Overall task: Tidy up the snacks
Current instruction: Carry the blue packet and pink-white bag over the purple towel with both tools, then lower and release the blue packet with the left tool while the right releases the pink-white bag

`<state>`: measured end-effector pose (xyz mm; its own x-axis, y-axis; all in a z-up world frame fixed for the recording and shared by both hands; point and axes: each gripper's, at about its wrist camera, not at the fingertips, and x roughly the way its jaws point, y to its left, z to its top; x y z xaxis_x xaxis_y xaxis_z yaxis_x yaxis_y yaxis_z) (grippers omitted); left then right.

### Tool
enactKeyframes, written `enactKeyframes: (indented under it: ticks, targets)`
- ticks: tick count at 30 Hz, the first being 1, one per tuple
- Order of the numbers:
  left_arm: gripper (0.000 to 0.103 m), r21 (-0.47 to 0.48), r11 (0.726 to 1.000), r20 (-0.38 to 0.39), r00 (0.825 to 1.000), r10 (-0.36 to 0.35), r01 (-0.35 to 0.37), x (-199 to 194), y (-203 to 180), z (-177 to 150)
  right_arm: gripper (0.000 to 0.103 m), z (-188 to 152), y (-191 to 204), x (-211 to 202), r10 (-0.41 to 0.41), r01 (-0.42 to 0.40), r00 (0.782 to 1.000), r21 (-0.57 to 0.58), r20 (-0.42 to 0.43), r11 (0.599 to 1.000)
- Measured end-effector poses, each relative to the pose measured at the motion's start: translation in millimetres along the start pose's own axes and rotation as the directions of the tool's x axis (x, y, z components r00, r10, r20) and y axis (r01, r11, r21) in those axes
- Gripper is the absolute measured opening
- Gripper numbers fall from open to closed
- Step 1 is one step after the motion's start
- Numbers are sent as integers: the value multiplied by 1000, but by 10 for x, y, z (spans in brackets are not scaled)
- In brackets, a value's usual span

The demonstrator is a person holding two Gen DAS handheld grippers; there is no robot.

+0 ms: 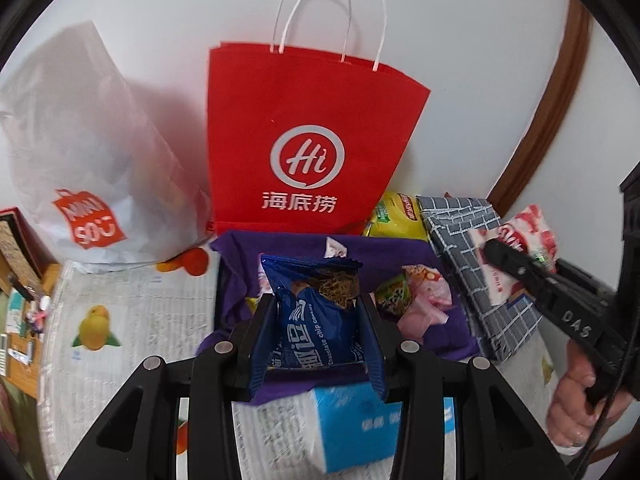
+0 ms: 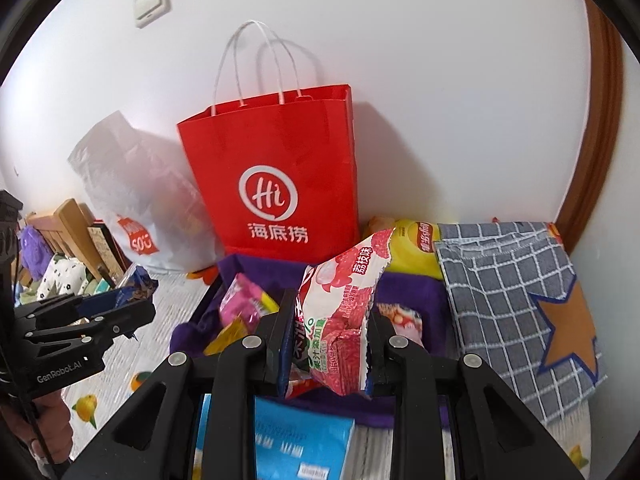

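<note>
A: Left wrist view first: left gripper is clamped on the blue cookie packet, above the purple-lined box.

B: Right gripper pinches the pink lychee packet. Both lifted; next, probably choose a spot for each.

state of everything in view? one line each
Left hand-held gripper: shut on cookie pack.
Right hand-held gripper: shut on pink snack pack.
Red bag: upright against wall, top open.
White bag: slumped against wall.
Purple bin: open, snacks inside.
Checked cloth: draped beside bin.
</note>
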<state>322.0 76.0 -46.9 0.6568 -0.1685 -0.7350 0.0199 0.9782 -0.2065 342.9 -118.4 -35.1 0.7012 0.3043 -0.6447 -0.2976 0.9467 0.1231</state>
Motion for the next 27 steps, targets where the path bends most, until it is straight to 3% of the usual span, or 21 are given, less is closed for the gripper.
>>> enactKeyframes:
  ticks: [9,13,18,27]
  targets:
    - [38,3,999,-70,997,-41,41,648,-48,152,26,-42,-271,600,-17,20,994,32,-106,999]
    - [38,31,999,-108,994,-13,17,876,-74,144,26,-102,-302,746,-8,8,990,-6,-140,1000]
    - [38,44,999,-155,988,5,1,1078,-96,90,27,-178,-306,912,-8,6,984,-15,-179,1000]
    - [38,62,998,-172,985,9,1,1197,-120,44,27,-238,-391,1094,-7,10,977,11,-214,1000]
